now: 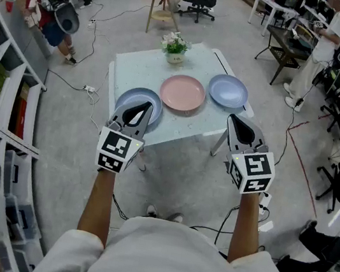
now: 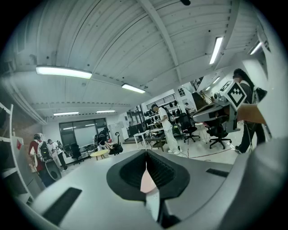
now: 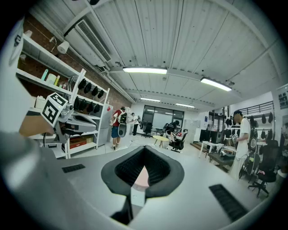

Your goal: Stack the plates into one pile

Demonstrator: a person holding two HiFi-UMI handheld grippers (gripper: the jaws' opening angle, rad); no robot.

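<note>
Grey lab floor, crossed by cables, surrounds a small pale table (image 1: 130, 67) that stands ahead of the person. The left gripper (image 1: 140, 105) and right gripper (image 1: 238, 120) are held up side by side, each with its jaws pressed together and nothing between them; the left gripper view (image 2: 146, 156) and right gripper view (image 3: 144, 152) both look out across the room and ceiling, not down at the table, so neither tool appears to be at the plates yet.

From the head view, the left gripper overlaps the grey-blue plate (image 1: 156, 109), which lies at the table's near left. The pink plate (image 1: 182, 93) sits in the middle, between the two grippers and further out. The blue plate (image 1: 228, 91) lies at the right, just beyond the right gripper's tip. A flower pot (image 1: 176, 46) stands behind the pink plate.

Likely trouble: the jaws are closed and must part before they can take a rim. The plates lie flat, so a shallow pinch may slip. The grey-blue plate is close to the near edge and a nudge could push it off. A high carry could clip the flowers.
</note>
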